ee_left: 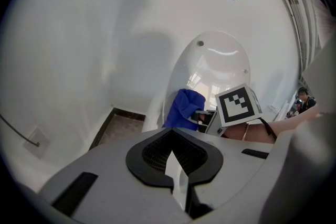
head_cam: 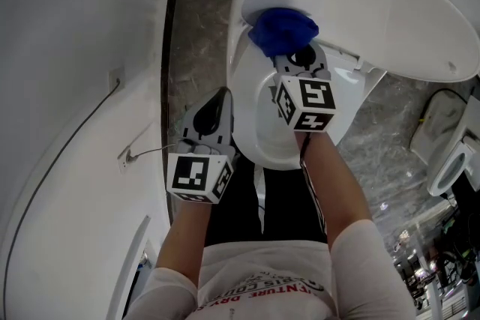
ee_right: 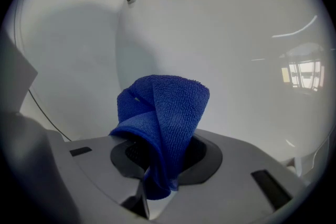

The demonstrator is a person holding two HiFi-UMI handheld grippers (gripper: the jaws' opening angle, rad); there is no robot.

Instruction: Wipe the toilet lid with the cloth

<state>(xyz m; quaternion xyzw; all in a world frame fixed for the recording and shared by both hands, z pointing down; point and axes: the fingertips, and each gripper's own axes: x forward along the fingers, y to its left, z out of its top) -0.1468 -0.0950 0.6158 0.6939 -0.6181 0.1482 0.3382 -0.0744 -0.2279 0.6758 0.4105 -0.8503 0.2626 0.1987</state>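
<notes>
The white toilet lid [head_cam: 360, 4] stands raised over the bowl [head_cam: 281, 139]. A blue cloth [head_cam: 283, 30] is bunched in my right gripper [head_cam: 300, 60], which is shut on it and holds it against the lid's lower inner face. In the right gripper view the cloth [ee_right: 163, 118] sticks up from between the jaws of the right gripper [ee_right: 157, 170], close before the lid [ee_right: 226, 34]. My left gripper [head_cam: 214, 112] hangs shut and empty beside the bowl's left rim. In the left gripper view, the left gripper [ee_left: 176, 162] looks past its own jaws at the cloth [ee_left: 182, 107] and lid [ee_left: 220, 60].
A white wall [head_cam: 67, 86] with a thin cable [head_cam: 75, 139] runs close on the left. Dark marbled floor [head_cam: 199, 26] shows between wall and toilet. Another white fixture [head_cam: 450, 154] stands at the right. The person's legs are just before the bowl.
</notes>
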